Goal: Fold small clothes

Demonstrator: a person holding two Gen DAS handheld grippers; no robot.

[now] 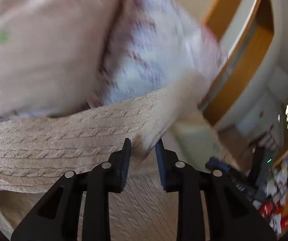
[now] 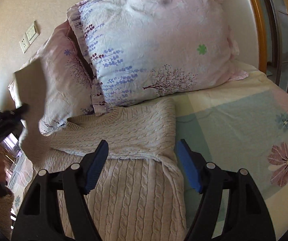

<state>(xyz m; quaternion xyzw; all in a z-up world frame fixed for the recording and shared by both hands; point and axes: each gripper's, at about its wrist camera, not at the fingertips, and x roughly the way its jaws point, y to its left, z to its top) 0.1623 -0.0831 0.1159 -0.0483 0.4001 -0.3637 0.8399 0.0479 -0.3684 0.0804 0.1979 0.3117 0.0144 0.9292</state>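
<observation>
Low in the left wrist view, the left gripper (image 1: 142,146) pinches a fold of the beige cable-knit sweater (image 2: 123,132). The right gripper (image 2: 141,150) hovers spread wide above it, centre frame. Beyond, the pink floral pillow (image 2: 154,46) rests on the patterned bedsheet (image 2: 234,124).

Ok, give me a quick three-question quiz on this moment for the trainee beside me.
1. True or false: the right gripper is shut on the sweater.
2. What lies just beyond the sweater's collar? A) the pillows B) a laundry basket C) a stack of towels
3. Which gripper has knit fabric between its fingers?

Key
1. False: its fingers stand wide apart above the sweater, holding nothing.
2. A.
3. The left gripper: it pinches a lifted part of the sweater.
</observation>
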